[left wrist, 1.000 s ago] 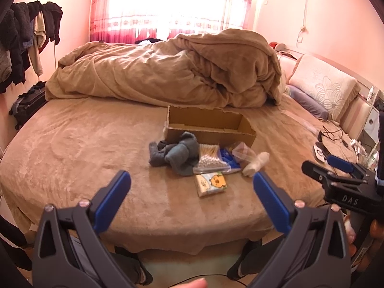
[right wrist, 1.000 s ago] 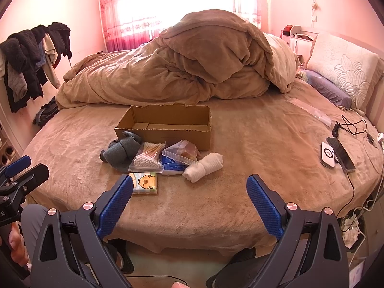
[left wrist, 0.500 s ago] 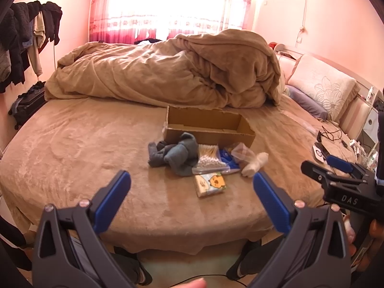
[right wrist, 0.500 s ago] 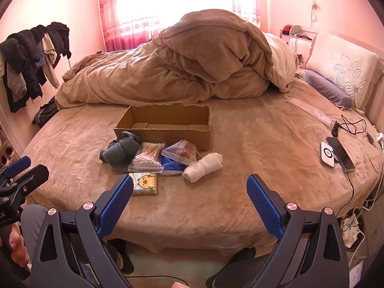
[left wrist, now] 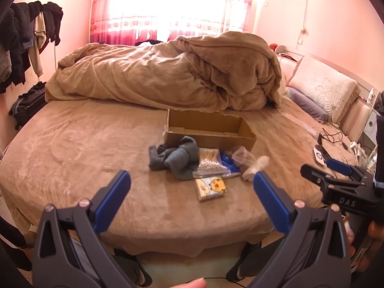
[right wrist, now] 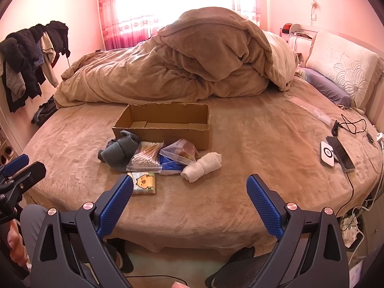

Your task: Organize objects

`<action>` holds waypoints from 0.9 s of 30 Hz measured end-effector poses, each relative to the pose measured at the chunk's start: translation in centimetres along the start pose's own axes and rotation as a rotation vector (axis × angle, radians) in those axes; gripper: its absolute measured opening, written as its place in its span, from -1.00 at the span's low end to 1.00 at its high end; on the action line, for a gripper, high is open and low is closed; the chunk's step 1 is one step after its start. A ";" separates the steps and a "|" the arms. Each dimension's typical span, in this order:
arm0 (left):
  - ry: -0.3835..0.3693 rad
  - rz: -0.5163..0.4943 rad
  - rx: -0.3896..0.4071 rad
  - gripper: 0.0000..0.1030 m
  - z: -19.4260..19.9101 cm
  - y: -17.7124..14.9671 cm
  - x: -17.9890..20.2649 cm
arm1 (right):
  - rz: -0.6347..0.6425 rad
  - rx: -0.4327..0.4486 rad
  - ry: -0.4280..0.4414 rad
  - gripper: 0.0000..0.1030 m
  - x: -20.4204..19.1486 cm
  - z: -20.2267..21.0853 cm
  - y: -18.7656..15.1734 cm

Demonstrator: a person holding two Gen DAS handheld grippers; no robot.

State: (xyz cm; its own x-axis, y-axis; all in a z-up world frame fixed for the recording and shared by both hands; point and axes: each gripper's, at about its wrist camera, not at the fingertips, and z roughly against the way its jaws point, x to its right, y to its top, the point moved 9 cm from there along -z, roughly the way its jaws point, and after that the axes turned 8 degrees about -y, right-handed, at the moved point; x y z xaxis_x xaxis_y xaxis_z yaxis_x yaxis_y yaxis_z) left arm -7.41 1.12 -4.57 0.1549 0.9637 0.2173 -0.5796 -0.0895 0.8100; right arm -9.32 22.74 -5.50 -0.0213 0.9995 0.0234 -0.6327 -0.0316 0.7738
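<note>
A round bed (right wrist: 252, 144) covered in tan plush is shown from both wrist views, with a heaped tan duvet (right wrist: 192, 60) at its far side. An open cardboard box (right wrist: 165, 126), seen to be empty, is placed near the middle of the bed. Directly in front of it a cluster of items is laid: grey-blue socks (right wrist: 118, 151) at the left, a clear bag of cotton swabs (right wrist: 145, 156) overlapping them, a zip bag (right wrist: 181, 151) over a blue packet (right wrist: 171, 165), and a rolled white sock (right wrist: 202, 165) at the right. A tissue pack with a cartoon print (right wrist: 144, 182) is set nearest the bed's edge. The left gripper (left wrist: 190, 187) and right gripper (right wrist: 189, 189) are held above the near edge of the bed, jaws spread wide and nothing grasped. A phone (right wrist: 340, 153) and a white device (right wrist: 327, 154) are laid at the right.
</note>
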 end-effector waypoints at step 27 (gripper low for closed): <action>-0.034 0.032 -0.245 0.99 -16.7 -5.9 1.5 | 0.016 -0.136 -0.020 0.89 4.2 -12.7 -1.5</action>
State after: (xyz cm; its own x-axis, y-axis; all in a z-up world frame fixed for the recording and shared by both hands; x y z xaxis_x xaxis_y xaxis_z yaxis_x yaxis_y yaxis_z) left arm -17.14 7.31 -18.14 0.1578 0.9520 0.2624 -0.7605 -0.0523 0.6472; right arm -18.31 26.92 -14.65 -0.0178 0.9987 0.0488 -0.7312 -0.0462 0.6806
